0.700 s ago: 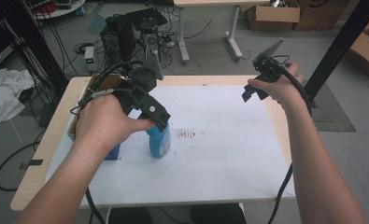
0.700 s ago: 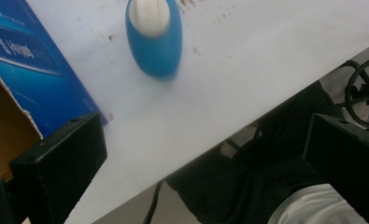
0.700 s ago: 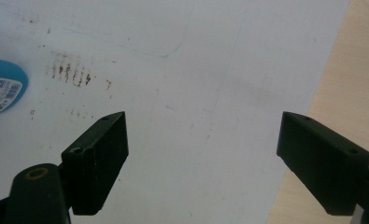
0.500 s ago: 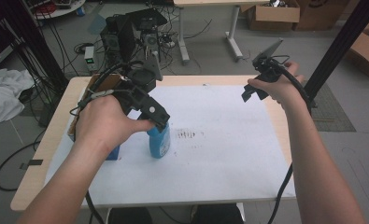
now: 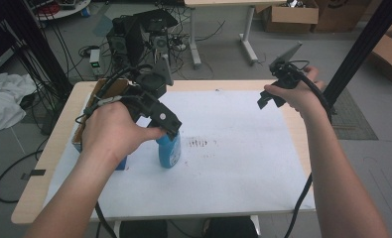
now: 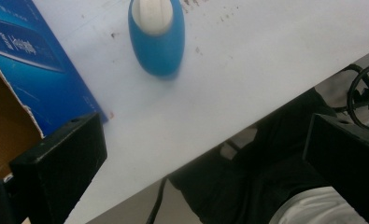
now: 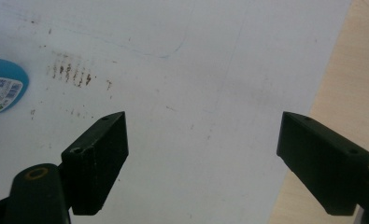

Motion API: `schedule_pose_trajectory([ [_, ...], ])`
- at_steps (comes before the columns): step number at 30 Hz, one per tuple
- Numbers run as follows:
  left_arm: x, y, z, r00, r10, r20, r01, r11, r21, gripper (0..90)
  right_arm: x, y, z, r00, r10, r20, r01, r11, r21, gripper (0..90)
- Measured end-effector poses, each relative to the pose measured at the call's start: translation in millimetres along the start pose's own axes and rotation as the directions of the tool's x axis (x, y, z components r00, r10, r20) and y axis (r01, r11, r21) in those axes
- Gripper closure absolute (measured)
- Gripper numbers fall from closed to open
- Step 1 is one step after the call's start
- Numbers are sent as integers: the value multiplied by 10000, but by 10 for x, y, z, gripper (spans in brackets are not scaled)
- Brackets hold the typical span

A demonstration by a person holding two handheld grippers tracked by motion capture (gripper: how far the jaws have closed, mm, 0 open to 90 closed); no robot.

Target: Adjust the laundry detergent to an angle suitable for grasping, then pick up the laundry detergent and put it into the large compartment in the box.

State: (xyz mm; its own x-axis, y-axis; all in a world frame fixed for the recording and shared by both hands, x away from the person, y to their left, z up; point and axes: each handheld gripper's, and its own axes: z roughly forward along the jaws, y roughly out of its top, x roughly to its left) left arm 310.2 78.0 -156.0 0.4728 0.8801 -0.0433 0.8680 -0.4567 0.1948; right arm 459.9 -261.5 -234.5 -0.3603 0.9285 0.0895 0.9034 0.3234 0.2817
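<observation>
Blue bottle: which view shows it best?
The left gripper view. There the blue bottle stands whole on the white sheet, white cap toward the camera, next to the blue box. In the high view the left claw covers its top. The right gripper view catches one labelled edge.

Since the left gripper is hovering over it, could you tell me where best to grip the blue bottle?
Probably straight down from above, across the narrow sides of the blue bottle just below its white cap: it stands upright, looks oval from above, and the open left gripper spans it.
</observation>
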Motion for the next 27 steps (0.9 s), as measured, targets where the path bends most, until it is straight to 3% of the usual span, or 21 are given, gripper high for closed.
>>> schedule_pose_trajectory([
  [15,-48,45,-22,10000,90,-38,-90,10000,24,1,-7,-32,-40,9999,-72,-70,71,9998,-187,166],
  [27,3,130,10,9999,-7,-141,7,10000,-9,1,-73,-47,-42,10000,68,-65,-70,9995,-312,166],
])
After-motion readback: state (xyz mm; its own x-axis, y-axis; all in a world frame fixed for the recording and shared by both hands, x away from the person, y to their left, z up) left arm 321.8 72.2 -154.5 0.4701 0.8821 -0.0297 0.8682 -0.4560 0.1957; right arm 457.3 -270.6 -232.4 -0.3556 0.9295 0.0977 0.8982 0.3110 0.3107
